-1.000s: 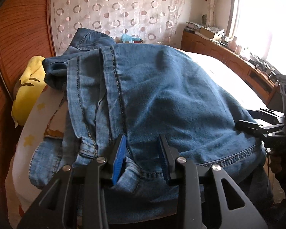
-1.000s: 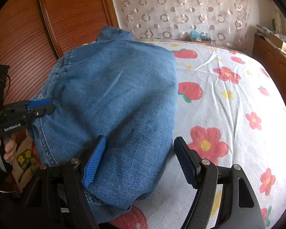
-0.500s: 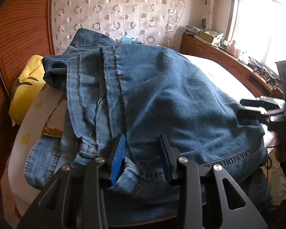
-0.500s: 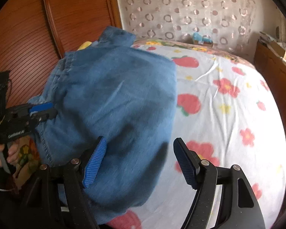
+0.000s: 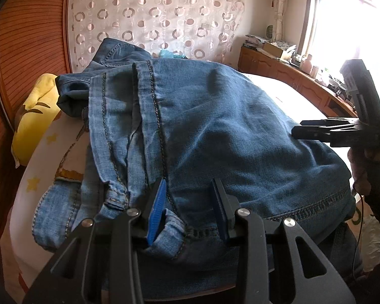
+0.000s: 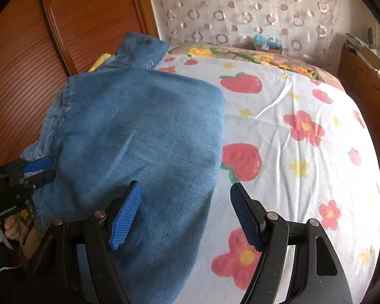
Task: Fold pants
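Note:
Blue denim pants (image 5: 215, 131) lie folded in a thick stack on the left part of the bed, with hems and seams toward the left gripper. My left gripper (image 5: 188, 210) sits at the near hem, its blue pads closed on a bunched fold of denim. It also shows in the right wrist view as the left gripper (image 6: 41, 169) at the stack's left edge. My right gripper (image 6: 185, 217) hovers open over the right edge of the pants (image 6: 139, 139), with nothing pinched. The right gripper (image 5: 297, 133) also appears beside the stack in the left wrist view.
The bed has a white sheet (image 6: 304, 152) printed with flowers and strawberries, bare to the right of the pants. A yellow pillow (image 5: 35, 121) lies by the wooden headboard (image 5: 25, 50). A wooden cabinet (image 5: 291, 76) with clutter runs under the window.
The right gripper has drawn back and a little up from the pants, still open. In the left wrist view it has risen along the right edge. The left gripper has not moved.

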